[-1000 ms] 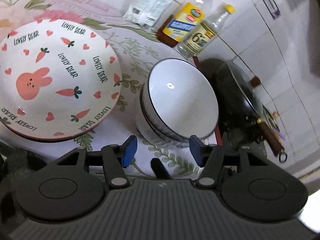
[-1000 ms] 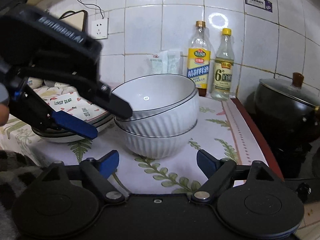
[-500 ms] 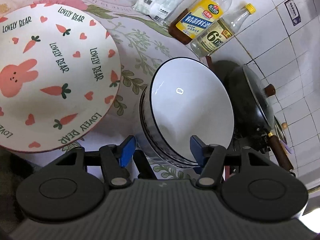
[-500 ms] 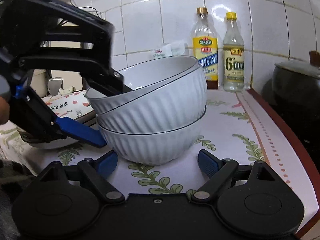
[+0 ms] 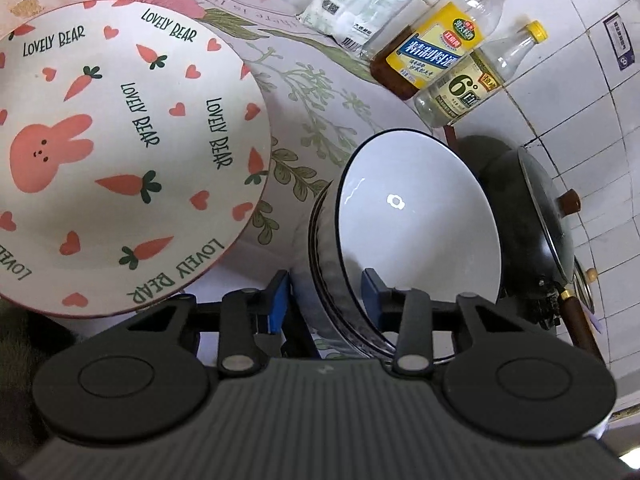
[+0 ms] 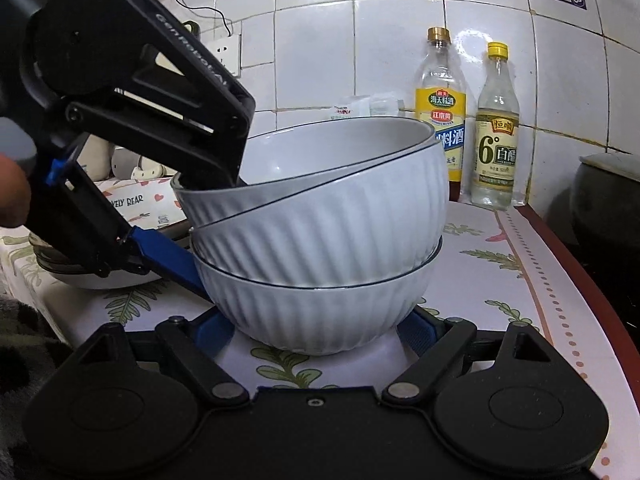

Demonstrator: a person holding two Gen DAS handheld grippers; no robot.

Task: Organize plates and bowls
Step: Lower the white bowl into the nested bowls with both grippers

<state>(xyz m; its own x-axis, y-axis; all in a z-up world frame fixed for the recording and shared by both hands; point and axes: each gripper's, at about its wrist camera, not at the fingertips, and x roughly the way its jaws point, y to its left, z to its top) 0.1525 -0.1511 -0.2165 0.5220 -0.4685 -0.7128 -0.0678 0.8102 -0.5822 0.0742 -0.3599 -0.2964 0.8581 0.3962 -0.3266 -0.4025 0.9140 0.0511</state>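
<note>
Bench [image 6: 500, 280]: leaf-print cloth, white tiled wall [image 6: 320, 40] behind. Bowl stack [image 6: 320, 248] centre; left gripper [image 5: 324, 292] fingers straddle top bowl's rim, contact uncertain. Right gripper [image 6: 316, 332] fingers wide at stack's base.

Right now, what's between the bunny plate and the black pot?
The stacked white bowls, tilted, with the left hand-held gripper straddling their near rim. The left wrist view shows it, bunny plate left, pot right.

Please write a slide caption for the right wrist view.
Left gripper straddles the stacked white ribbed bowls' rim; right gripper flanks the base.
</note>
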